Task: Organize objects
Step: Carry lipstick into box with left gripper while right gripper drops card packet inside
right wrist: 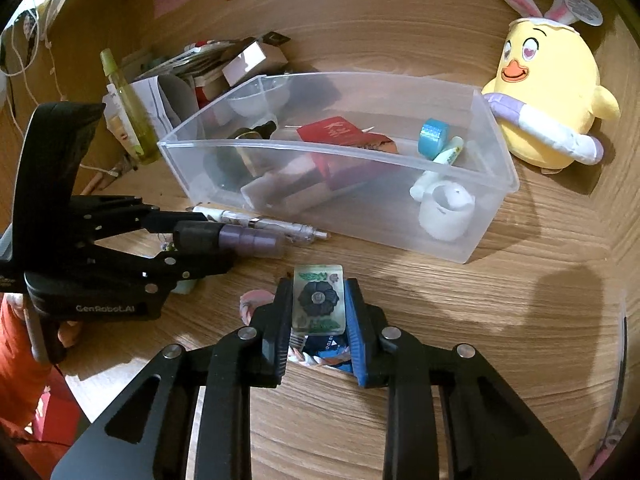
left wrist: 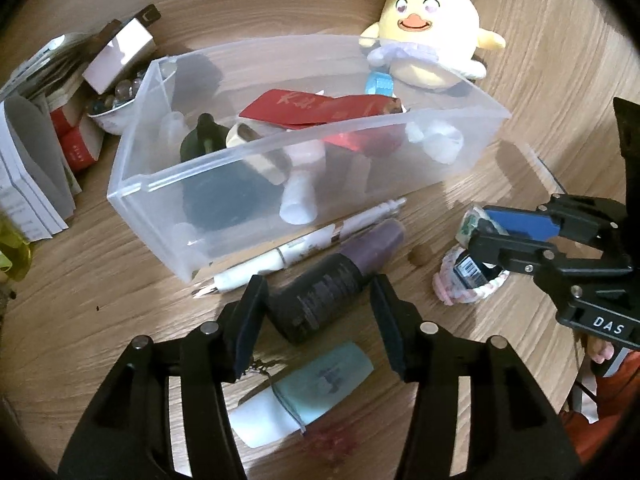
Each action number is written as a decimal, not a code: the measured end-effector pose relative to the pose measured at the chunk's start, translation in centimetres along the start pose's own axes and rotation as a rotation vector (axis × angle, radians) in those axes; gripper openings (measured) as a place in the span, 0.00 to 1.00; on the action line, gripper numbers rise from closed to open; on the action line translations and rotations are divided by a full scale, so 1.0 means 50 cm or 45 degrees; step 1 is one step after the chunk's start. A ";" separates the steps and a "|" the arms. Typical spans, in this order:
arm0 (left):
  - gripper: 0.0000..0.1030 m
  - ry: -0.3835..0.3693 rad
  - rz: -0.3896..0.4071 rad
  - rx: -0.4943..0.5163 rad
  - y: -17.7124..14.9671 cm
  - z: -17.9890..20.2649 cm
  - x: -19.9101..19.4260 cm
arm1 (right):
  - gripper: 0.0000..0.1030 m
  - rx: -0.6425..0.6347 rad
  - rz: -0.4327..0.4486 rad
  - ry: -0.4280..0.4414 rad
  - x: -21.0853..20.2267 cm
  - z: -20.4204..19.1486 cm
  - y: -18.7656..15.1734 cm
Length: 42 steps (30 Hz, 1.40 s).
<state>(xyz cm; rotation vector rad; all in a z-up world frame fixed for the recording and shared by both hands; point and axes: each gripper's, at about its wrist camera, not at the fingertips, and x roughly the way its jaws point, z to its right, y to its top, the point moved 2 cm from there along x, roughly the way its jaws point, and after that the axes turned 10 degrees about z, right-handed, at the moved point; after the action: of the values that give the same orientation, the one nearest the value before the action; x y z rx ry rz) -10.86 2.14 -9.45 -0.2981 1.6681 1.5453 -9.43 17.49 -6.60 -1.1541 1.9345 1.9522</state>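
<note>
A clear plastic bin stands mid-table, holding a red packet, a blue tape roll, a white case and other small items. In front of it lies a dark bottle with a purple cap; my left gripper is shut on its dark body. My right gripper is shut on a roll of floral tape, held just above a pink-and-white braided ring.
A white pen lies along the bin's front wall. A teal and white tube sits under my left gripper. A yellow plush chick stands behind the bin. Papers and boxes crowd the left side.
</note>
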 end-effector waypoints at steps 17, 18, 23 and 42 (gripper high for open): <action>0.27 0.013 0.156 -0.062 0.004 -0.001 -0.104 | 0.22 0.043 0.077 0.003 -0.030 0.019 0.028; 0.26 0.006 0.161 -0.068 0.005 -0.002 -0.109 | 0.22 0.042 0.086 0.004 -0.034 0.017 0.031; 0.24 -0.007 0.195 -0.077 0.016 0.000 -0.131 | 0.22 0.033 0.123 0.006 -0.050 0.012 0.044; 0.24 -0.001 0.406 -0.101 0.091 0.008 -0.229 | 0.22 -0.001 0.291 -0.001 -0.099 0.008 0.124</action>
<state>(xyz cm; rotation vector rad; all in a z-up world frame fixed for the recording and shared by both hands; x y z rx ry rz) -6.46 -0.49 1.76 -0.0739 1.7176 1.8478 -9.95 18.87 1.20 -0.9688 2.1492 2.0599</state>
